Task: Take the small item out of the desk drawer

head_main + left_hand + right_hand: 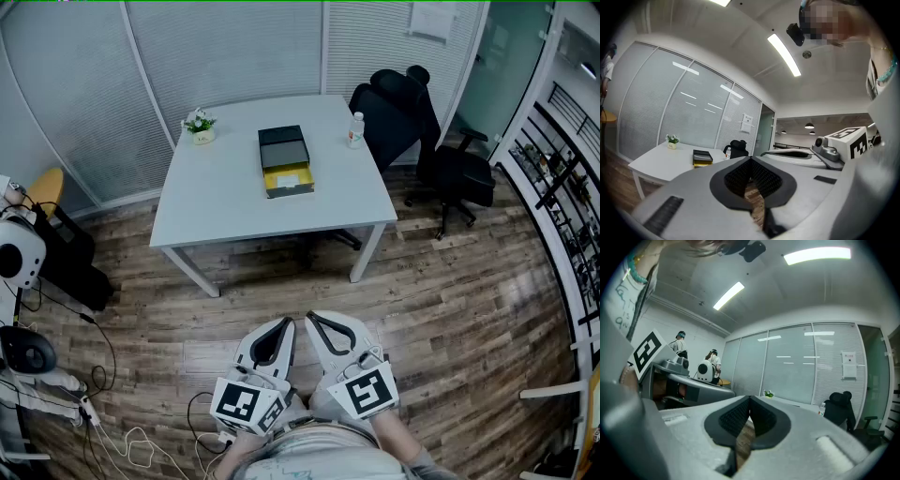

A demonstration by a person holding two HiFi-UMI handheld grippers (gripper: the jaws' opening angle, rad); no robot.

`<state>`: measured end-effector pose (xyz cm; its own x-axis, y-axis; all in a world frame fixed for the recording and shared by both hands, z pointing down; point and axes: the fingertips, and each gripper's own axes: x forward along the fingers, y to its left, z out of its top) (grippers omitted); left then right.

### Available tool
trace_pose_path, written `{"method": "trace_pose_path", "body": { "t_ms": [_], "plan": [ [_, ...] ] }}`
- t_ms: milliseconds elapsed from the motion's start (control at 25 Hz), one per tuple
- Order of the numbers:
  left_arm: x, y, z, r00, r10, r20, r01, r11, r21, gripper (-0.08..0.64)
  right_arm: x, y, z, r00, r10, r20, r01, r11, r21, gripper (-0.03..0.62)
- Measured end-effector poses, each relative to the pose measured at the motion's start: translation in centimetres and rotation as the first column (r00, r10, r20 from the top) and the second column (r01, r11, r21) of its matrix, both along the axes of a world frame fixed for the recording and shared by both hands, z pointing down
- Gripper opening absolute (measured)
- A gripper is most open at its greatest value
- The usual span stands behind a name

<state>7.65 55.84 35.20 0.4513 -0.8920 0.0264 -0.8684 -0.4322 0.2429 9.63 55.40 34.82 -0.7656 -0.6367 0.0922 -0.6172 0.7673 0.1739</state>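
Observation:
A small black desk drawer box point(283, 150) stands in the middle of the white table point(216, 197), far ahead of me. Its yellow drawer point(289, 180) is pulled out toward me; what lies in it is too small to make out. The left gripper view shows the box point(702, 157) far off on the table. Both grippers are held low, close to my body above the wooden floor, side by side and pointing at the table. My left gripper point(282, 324) point(750, 158) is shut and empty. My right gripper point(313, 320) point(750, 397) is shut and empty too.
On the table stand a small potted plant point(199, 125) at the far left corner and a bottle point(355, 130) at the far right. A black office chair point(417, 127) stands behind the table's right side. Cables point(141, 441) and equipment point(21, 255) lie at the left; railing shelves point(562, 197) at the right.

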Motion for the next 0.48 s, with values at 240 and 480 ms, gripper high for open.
{"method": "trace_pose_path", "body": {
  "t_ms": [240,480],
  "plan": [
    [0.9,-0.4,0.1,1.000,-0.008,0.003,0.008,1.000,0.000,-0.002,0.8,-0.2,-0.1,1.000,-0.021,0.022,0.021,1.000,0.010,0.003],
    [2.2,-0.6,0.2,1.000,-0.014,-0.003,0.014,1.000,-0.001,-0.002,1.8,-0.3,0.0,0.999,-0.041,0.022,0.041,0.999,0.009,0.003]
  ]
}}
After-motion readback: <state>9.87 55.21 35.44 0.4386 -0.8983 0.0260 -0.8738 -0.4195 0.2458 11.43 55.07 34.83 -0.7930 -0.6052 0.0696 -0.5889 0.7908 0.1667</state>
